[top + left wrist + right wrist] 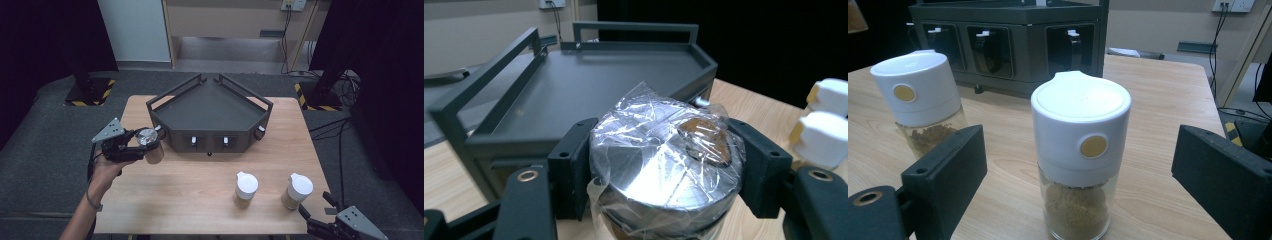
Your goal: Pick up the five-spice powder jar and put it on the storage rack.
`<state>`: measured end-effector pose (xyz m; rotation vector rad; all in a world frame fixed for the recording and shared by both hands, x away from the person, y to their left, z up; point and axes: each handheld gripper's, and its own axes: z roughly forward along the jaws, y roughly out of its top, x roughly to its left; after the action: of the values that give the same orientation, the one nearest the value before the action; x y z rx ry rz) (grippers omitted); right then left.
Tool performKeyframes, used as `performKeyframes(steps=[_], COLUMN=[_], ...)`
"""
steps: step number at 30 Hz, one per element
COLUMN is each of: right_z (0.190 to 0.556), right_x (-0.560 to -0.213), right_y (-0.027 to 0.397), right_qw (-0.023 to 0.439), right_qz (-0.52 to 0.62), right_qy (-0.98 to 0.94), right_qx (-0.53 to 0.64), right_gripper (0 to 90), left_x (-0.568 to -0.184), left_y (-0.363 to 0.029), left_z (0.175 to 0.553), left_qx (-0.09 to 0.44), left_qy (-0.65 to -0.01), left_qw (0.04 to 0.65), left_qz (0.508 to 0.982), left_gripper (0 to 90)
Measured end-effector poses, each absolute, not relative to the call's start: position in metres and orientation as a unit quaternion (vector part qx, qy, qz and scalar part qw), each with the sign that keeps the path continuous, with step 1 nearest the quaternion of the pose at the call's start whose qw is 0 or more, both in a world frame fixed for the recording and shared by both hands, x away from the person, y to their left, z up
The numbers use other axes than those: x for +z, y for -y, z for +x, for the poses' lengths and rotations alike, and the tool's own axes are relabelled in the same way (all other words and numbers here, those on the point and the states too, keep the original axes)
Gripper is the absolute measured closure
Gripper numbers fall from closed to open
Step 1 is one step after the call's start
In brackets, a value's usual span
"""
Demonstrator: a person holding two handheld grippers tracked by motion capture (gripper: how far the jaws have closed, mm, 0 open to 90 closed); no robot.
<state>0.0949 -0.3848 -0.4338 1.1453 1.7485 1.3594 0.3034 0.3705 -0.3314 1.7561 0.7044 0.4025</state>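
Note:
My left gripper (146, 146) is shut on a jar with a shiny metal lid wrapped in clear film (664, 165), held at the table's left, just off the left corner of the dark rack (210, 107). The same jar (150, 145) hangs a little above the wood in the high view. Two white-capped spice jars stand near the front right: one (245, 190) toward the middle, one (298, 191) further right. My right gripper (1075, 185) is open, its jaws standing wide on either side of the nearer white-capped jar (1079, 150), apart from it. The other white-capped jar (920, 100) stands behind at left.
The dark angular rack (574, 85) has a flat top tray with raised rails and small compartments (993, 50) along its front. The wooden table (190, 190) has bare room in the front left and middle. Grey floor surrounds it; cables lie at right.

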Motion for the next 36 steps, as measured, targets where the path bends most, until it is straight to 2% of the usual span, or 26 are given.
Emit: performKeyframes(steps=[8,17,24,36], right_z=[0.095,0.095,0.095,0.096], right_x=[-0.435,-0.435,-0.436,-0.436], right_y=[0.386,0.387,0.389,0.391], right_qw=[0.315,0.315,0.313,0.31], right_qz=[0.435,0.434,0.435,0.436], right_qy=[-0.664,-0.664,-0.662,-0.66], right_qx=[0.52,0.521,0.524,0.528], right_gripper=[7.5,7.5,7.5,7.5], left_x=[-0.3,-0.281,-0.268,-0.27], left_y=[-0.346,-0.323,-0.301,-0.272], left_z=[0.321,0.346,0.37,0.39], left_qx=[0.167,0.176,0.202,0.258], left_qy=[-0.31,-0.315,-0.329,-0.367], left_qw=[0.569,0.57,0.554,0.53], left_qz=[0.743,0.738,0.738,0.719], left_gripper=[33.6,33.7,33.7,33.7])
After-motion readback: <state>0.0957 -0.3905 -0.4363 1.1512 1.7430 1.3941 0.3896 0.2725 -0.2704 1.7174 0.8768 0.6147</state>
